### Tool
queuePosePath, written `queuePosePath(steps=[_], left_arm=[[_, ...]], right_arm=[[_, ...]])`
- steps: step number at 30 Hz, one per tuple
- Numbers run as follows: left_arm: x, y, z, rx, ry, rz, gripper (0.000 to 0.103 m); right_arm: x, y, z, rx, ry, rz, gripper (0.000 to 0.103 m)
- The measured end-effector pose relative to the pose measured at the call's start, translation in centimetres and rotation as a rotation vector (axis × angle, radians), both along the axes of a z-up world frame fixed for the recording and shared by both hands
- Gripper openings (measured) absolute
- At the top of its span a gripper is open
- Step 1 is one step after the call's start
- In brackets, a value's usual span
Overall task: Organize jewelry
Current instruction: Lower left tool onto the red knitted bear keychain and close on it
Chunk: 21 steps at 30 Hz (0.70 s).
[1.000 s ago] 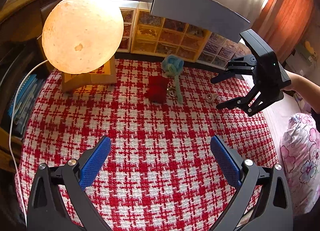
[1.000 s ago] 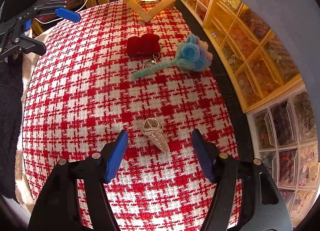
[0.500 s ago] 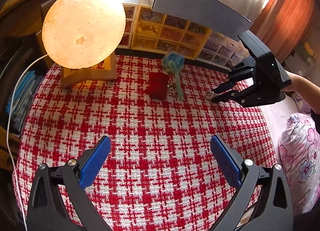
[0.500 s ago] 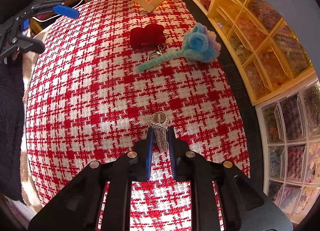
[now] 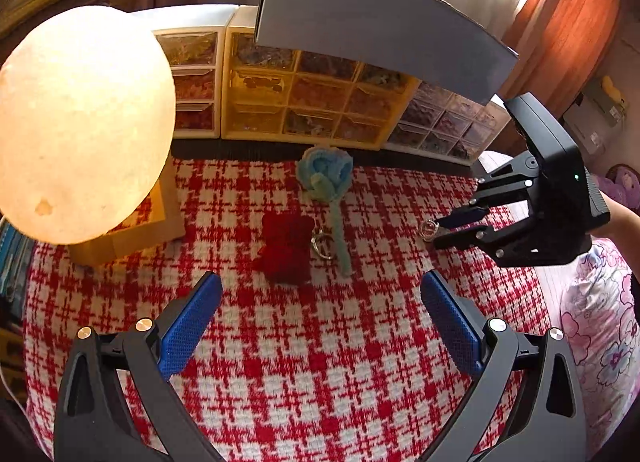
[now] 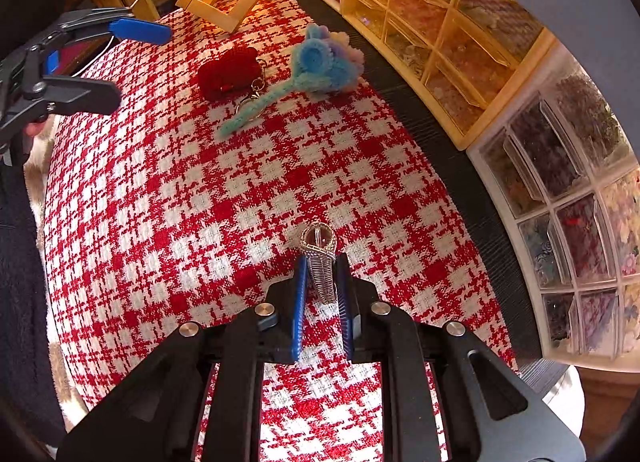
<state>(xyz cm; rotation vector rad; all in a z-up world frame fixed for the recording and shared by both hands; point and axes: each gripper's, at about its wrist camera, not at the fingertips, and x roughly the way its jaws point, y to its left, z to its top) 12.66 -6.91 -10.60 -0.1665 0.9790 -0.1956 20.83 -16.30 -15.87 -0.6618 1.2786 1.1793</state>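
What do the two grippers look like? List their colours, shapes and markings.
Both are matte black plastic linkage frames with silver round bolt heads. The left gripper has two long fingers faced with textured blue pads. The right gripper has the same blue pads, and its boxy black body shows a small green light. No cables or sleeves are visible.

glowing moon lamp (image 5: 80, 121) on wooden stand (image 5: 132, 229), red-and-white checked cloth (image 5: 300, 362), orange curtain (image 5: 568, 21), floral fabric (image 5: 600, 334)
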Motion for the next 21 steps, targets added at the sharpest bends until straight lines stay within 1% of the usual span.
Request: queuePosePath(steps=[3, 4, 8, 10, 12, 14, 15, 17, 18, 20, 21], left_arm=[[1.3, -0.3, -0.4, 0.007, 0.012, 0.009, 0.099], [1.6, -0.3, -0.6, 0.007, 0.021, 0.014, 0.097], [2.9, -0.4, -1.6, 0.047, 0.066, 0.025, 0.084], [3.3, -0.4, -2.0, 0.086, 0.086, 0.026, 0.079], [3.8, -0.7, -2.5, 0.129, 0.106, 0.023, 0.071], [4.2, -0.9, -3.1, 0.140, 0.138, 0.017, 0.062], [4.5, -1.0, -3.3, 0.147, 0.152, 0.015, 0.060], [4.8, -1.2, -3.8, 0.164, 0.165, 0.013, 0.052], [5.0, -1.3, -3.9, 0.176, 0.170, 0.013, 0.050], [5.5, -1.8, -4.1, 0.209, 0.168, 0.012, 0.042], [5.7, -1.9, -4.1, 0.209, 0.172, 0.008, 0.040]], right_arm=[[0.7, -0.9, -0.1, 0.008, 0.014, -0.015, 0.015], [0.9, -1.0, -0.2, 0.011, 0.017, -0.020, 0.015], [1.6, -1.3, -0.7, 0.020, 0.024, -0.043, 0.015], [1.3, -1.0, -0.6, 0.021, 0.020, -0.045, 0.015], [1.4, -1.4, -0.5, 0.019, 0.020, -0.046, 0.015], [1.4, -1.4, -0.5, 0.017, 0.018, -0.041, 0.015], [1.5, -1.5, -0.4, 0.015, 0.021, -0.041, 0.015], [1.4, -1.2, -0.4, 0.009, 0.022, -0.038, 0.015], [1.3, -0.9, -0.5, 0.006, 0.022, -0.037, 0.015], [1.3, -0.6, -0.5, 0.004, 0.021, -0.040, 0.015], [1.2, -0.6, -0.6, 0.005, 0.020, -0.042, 0.015]])
